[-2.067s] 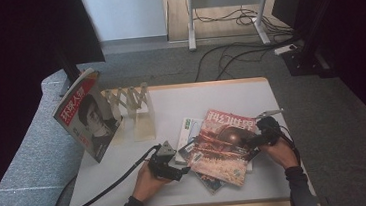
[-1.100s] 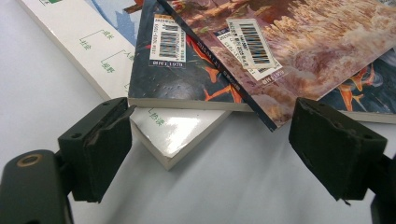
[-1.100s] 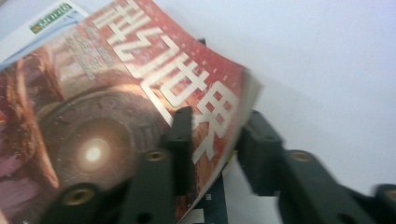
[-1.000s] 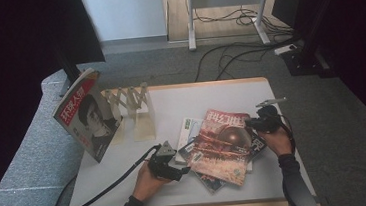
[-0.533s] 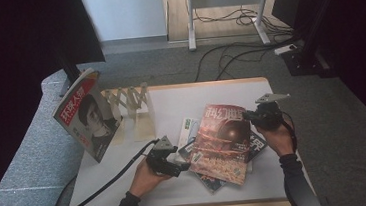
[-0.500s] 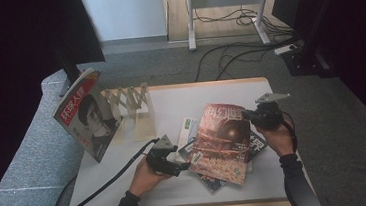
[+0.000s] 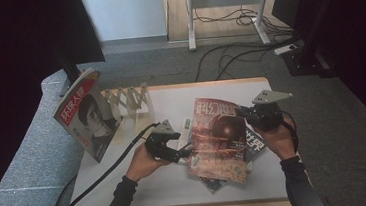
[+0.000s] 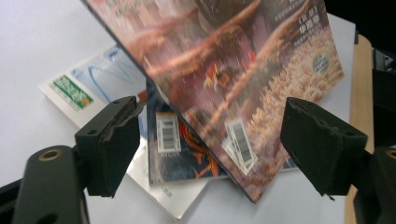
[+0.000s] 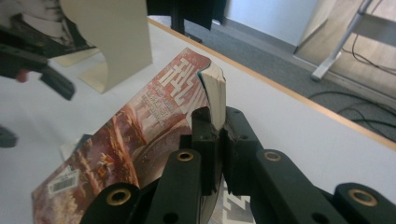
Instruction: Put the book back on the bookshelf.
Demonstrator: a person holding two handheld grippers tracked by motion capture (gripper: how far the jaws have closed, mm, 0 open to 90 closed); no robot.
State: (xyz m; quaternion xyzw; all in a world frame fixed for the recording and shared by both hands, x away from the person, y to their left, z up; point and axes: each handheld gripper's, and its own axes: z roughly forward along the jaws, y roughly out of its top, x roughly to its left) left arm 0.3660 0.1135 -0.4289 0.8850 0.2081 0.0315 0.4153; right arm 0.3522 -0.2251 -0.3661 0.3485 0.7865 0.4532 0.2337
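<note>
Now | right claw (image 9: 219, 140) clamped on glossy magazine (image 7: 218, 140) edge | left claw (image 8: 215, 149) apart, just closing, straddling its flat cover

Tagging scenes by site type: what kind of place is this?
Probably a lab or office rigged for recording, not a home: a white worktable on grey carpet, loose cables trailing across the floor by a metal stand, dark curtains at the sides, magazines laid out as props.

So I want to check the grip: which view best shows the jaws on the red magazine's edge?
The right gripper view: the right hand-held gripper pinches the magazine edge close up. High view shows the lifted cover; left gripper view, its underside.
</note>
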